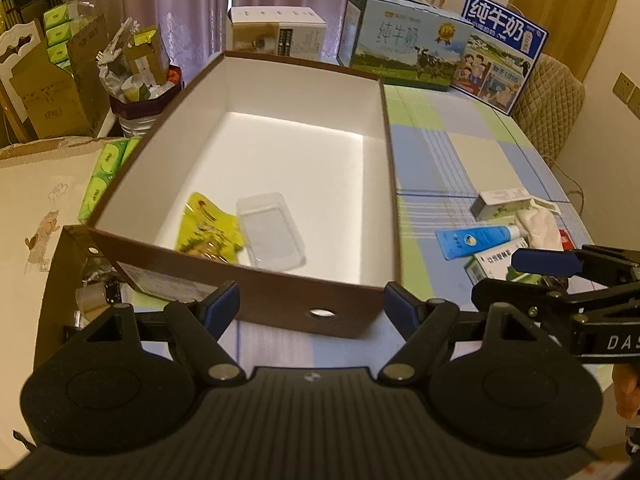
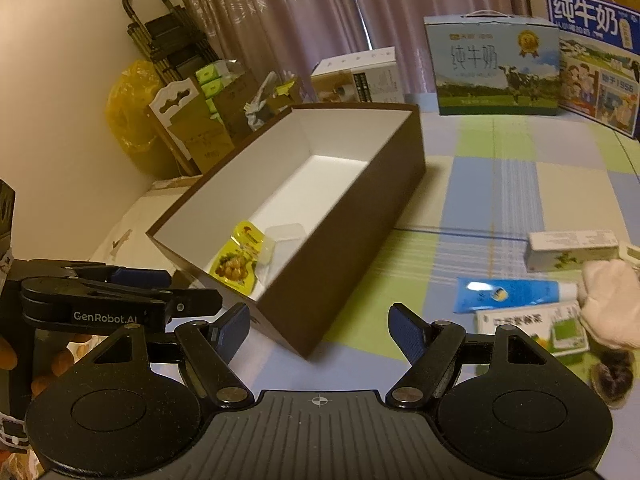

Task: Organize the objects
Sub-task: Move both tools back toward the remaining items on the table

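A brown box with a white inside stands on the checked tablecloth; it also shows in the right wrist view. In it lie a yellow snack pouch and a clear plastic tray. My left gripper is open and empty just before the box's near wall. My right gripper is open and empty near the box's corner. To the right lie a blue tube, a white-green box, a pale carton and a cloth.
Two milk cartons and a white box stand at the table's far edge. Cardboard boxes, tissue packs and clutter sit left of the table. A quilted chair is at the far right.
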A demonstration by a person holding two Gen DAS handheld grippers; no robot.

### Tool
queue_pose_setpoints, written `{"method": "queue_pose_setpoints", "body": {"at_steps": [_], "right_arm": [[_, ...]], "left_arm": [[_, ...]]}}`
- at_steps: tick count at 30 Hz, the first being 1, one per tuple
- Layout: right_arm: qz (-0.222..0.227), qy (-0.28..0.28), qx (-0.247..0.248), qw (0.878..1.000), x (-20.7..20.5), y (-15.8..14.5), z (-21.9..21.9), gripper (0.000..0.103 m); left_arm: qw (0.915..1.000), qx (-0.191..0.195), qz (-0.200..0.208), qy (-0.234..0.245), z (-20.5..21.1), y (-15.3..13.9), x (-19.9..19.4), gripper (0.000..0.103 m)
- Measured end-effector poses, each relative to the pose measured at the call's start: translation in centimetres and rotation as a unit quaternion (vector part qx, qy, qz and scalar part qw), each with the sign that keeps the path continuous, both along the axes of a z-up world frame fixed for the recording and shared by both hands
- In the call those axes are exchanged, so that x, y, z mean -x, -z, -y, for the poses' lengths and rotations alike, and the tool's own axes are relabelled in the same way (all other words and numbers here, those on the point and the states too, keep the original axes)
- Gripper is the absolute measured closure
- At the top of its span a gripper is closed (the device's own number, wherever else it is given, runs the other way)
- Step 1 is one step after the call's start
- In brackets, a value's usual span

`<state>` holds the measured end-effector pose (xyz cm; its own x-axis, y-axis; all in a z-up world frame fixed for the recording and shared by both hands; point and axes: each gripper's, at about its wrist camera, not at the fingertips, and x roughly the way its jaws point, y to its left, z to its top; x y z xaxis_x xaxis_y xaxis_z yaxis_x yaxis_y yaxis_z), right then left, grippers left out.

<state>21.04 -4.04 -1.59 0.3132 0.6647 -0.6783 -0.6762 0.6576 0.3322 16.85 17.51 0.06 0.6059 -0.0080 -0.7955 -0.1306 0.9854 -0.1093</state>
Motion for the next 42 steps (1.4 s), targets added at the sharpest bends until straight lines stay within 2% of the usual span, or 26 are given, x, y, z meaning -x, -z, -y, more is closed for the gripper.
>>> {"method": "queue_pose_setpoints", "body": {"at_steps": [24,31,42], "right_arm": [[-0.042,0.002,0.030,0.999,-3.3,2.0,11.1,0.029],[-0.046,0.041,0.038,0.997,-4.4,2.6,15.2,0.029],[-0.040,0.128,0.053,0.990,-5.6,3.5,21.7,0.029]], "left_arm": [[0.9997,0.011,-0.020,-0.003,11.3,1.5,-0.6,0.027],[0.9991,0.015,-0.028,0.027,15.0,2.5,-1.8,0.026],[0.9943,0.012,-0.027,0.102,20.1,4.8,-4.7,0.026]]}}
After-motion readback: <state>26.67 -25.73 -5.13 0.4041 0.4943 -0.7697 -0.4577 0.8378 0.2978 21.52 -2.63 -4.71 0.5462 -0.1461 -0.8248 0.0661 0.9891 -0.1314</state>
